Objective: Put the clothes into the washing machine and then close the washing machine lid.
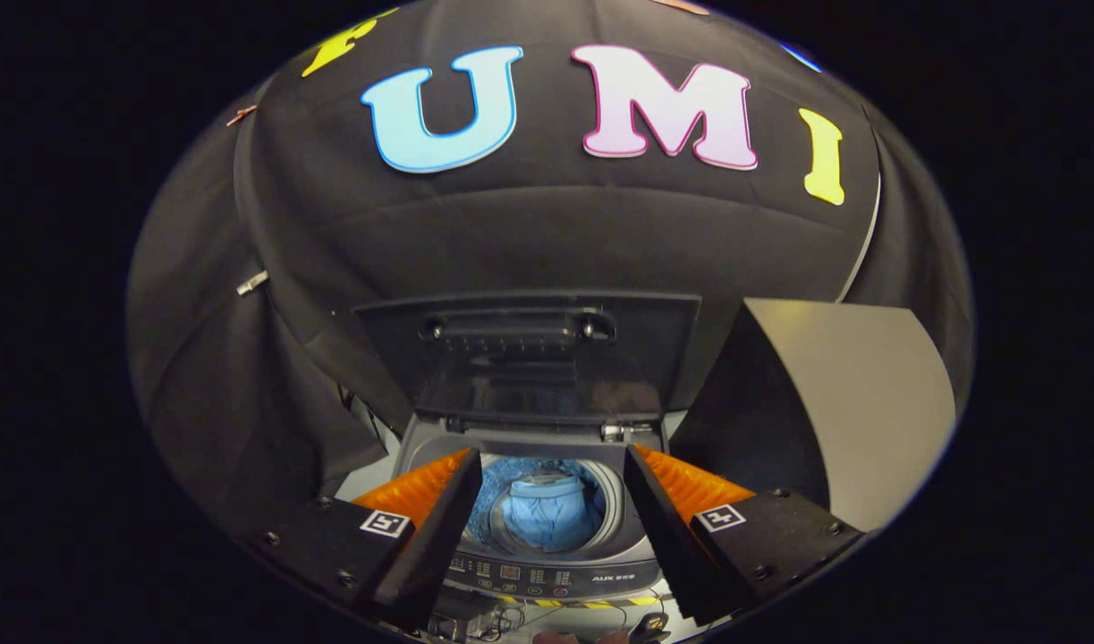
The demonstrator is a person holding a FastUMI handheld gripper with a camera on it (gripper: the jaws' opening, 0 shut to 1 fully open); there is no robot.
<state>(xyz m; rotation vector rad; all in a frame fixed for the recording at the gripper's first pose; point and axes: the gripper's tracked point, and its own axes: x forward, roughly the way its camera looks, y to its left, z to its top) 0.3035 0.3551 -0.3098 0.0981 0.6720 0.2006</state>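
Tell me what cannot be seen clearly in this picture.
- Washing machine body: gripper view, hidden below the gripper with its open fingers.
- Drum depth: blue clothes cover the bottom.
- Control panel markings: too small to make out.
- Raised lid underside: dark, details unclear.
- Cables in front: cut off by the view's edge.

Item 1: washing machine (547,572), sitting open beneath my spread fingers, its lid (529,358) standing upright at the back. Item 2: blue clothes (547,523), lying bunched inside the drum. Item 3: grey panel (855,402), leaning just to the machine's right.
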